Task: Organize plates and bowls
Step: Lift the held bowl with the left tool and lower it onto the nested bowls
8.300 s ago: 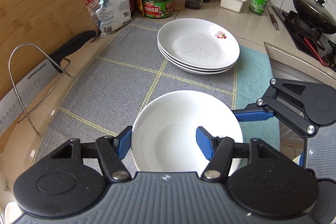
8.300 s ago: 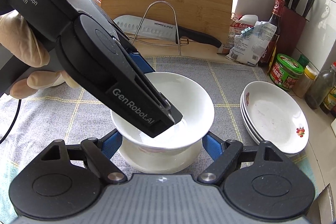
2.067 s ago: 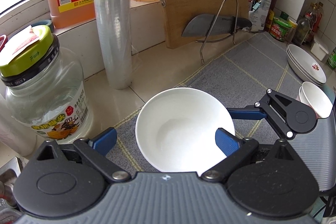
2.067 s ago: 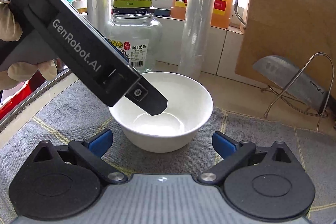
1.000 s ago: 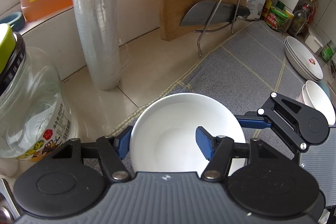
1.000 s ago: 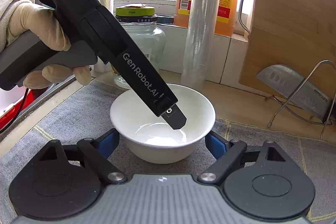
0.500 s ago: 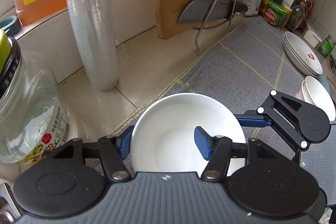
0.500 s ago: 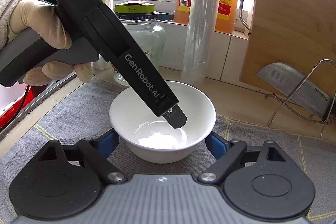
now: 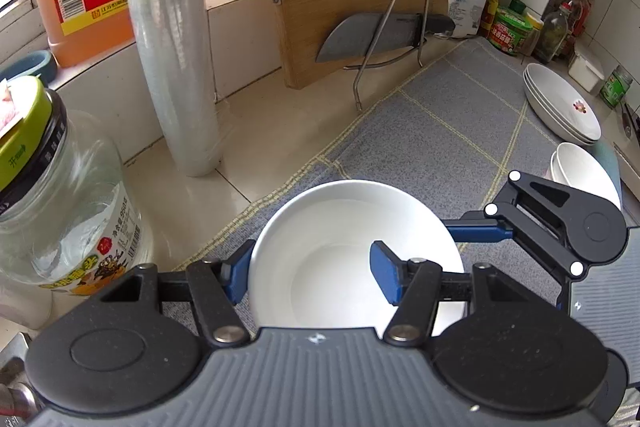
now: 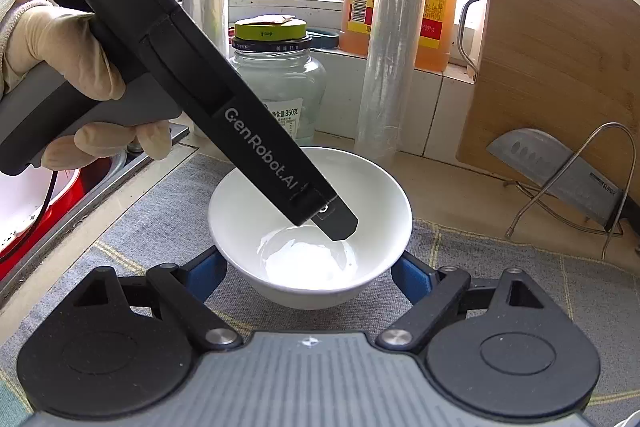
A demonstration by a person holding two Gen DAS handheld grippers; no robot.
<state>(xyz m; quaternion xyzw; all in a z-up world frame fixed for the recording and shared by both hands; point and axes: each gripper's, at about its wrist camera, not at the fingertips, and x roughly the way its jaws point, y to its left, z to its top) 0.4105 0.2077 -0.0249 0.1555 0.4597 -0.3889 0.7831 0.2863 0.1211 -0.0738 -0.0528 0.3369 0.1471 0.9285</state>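
Glass jar (image 9: 60, 195) with a green lid stands at the far left on the bare counter, and next to it a roll of cling film (image 9: 172, 39) rises upright. Moving right, we find our left gripper (image 9: 312, 277) pinching the white bowl (image 9: 340, 259) by its rim: one blue pad sits outside the wall, the other inside the cavity, and the jaws are clamped on the porcelain. In the right wrist view the same bowl (image 10: 310, 227) appears at or just above the grey mat (image 10: 120, 247); we cannot tell whether its foot has left the cloth. Our right gripper (image 10: 308, 273) has its jaws spread wide, one finger on either side of the bowl's base, apparently touching nothing. Further right in the left view, two nested bowls (image 9: 580, 175) sit on the mat, and beyond them a stack of plates (image 9: 560, 107).

To do this step well, we judge the lift should go straight up before any sideways travel, since a single-wall pinch lets the bowl swing. We should keep the wrist steady, carry the bowl across to the nested bowls, and lower it centred into them. The right gripper could steady the stack, or clear the path.
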